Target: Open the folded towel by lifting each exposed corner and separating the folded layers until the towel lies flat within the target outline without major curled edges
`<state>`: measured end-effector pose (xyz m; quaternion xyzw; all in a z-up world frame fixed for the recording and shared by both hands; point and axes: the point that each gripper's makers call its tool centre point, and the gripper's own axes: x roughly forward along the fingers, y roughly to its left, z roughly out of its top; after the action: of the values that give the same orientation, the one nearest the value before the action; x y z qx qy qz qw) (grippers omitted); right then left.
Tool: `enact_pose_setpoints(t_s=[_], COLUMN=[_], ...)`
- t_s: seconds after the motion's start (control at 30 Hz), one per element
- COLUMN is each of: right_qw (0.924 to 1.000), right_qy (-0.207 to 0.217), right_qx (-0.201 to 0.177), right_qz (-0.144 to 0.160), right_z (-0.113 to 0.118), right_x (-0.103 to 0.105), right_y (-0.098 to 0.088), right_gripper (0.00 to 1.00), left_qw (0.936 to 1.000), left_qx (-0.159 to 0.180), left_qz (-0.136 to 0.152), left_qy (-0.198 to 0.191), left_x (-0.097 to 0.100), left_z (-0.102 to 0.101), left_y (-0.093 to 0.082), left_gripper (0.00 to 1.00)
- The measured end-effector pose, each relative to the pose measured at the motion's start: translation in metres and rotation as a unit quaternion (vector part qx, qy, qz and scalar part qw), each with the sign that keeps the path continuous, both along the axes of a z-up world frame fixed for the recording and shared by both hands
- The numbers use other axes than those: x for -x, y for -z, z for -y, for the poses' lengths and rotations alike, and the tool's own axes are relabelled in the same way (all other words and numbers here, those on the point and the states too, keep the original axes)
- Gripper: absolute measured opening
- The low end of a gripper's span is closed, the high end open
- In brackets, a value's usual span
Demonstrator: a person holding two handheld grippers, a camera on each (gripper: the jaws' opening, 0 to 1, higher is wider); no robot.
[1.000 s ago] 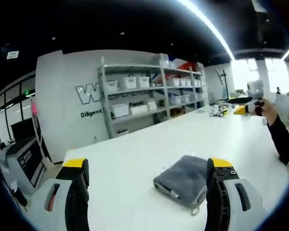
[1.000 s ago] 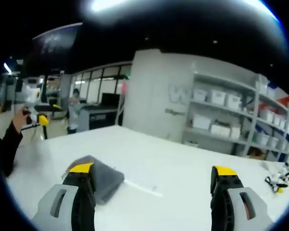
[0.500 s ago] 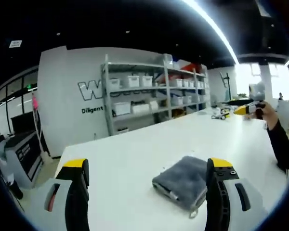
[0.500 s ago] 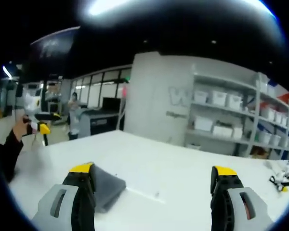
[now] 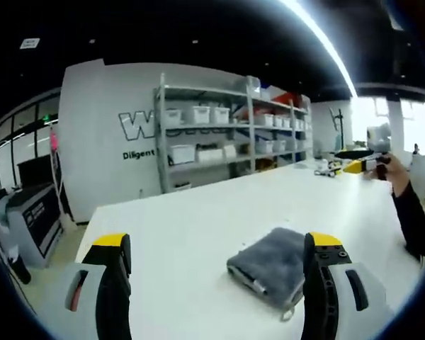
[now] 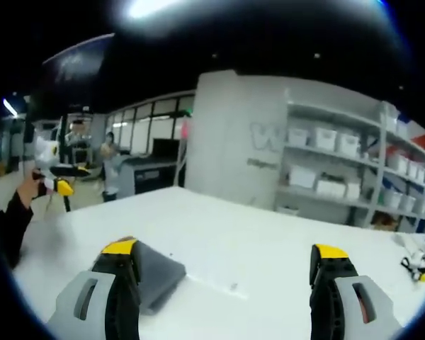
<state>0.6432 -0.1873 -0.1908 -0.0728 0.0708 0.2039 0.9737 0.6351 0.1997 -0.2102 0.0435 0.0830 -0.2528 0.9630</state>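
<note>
— How many towels are out there?

— One grey folded towel (image 5: 270, 265), lying on the white counter (image 5: 198, 227). In the left gripper view it sits just inside the right-hand jaw, which hides part of its near edge; a small loop tag hangs off the near corner. In the right gripper view the same towel (image 6: 158, 276) peeks out from behind the left-hand jaw.

— And the grippers?

— Two. The left gripper (image 5: 216, 244) has its jaws wide apart, nothing between them but bare counter and towel. The right gripper (image 6: 225, 251) is the same: jaws spread, holding nothing. Both hang above the counter, not touching the towel.

— Anything else to count?

— One metal shelving rack (image 5: 227, 134) against the wall, loaded with white bins. A small cluster of tools (image 5: 324, 166) rests at the counter's far end. A hand (image 5: 395, 168) holds the other gripper well away from the towel. Two people (image 6: 92, 159) stand in the background by the windows.
</note>
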Motion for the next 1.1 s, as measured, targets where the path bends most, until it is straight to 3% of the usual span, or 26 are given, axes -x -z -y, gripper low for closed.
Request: enact_pose_setpoints(t_s=[0.8, 0.93, 1.1], right_qw=[0.9997, 0.9993, 0.9989], right_qy=[-0.002, -0.008, -0.017], right_qx=[-0.001, 0.005, 0.007], right_qz=[-0.024, -0.037, -0.044], right_z=[-0.006, -0.014, -0.022], right_x=[-0.008, -0.010, -0.012], right_y=[0.021, 0.031, 0.037], right_gripper=[1.00, 1.00, 1.00], left_qw=[0.9992, 0.9965, 0.9959], left_qx=[0.006, 0.038, 0.037], left_qz=[-0.037, -0.058, -0.073], left_qy=[0.014, 0.046, 0.037], left_x=[-0.008, -0.006, -0.014], left_z=[0.009, 0.023, 0.021], left_y=[0.026, 0.033, 0.047], left_gripper=[1.00, 1.00, 1.00])
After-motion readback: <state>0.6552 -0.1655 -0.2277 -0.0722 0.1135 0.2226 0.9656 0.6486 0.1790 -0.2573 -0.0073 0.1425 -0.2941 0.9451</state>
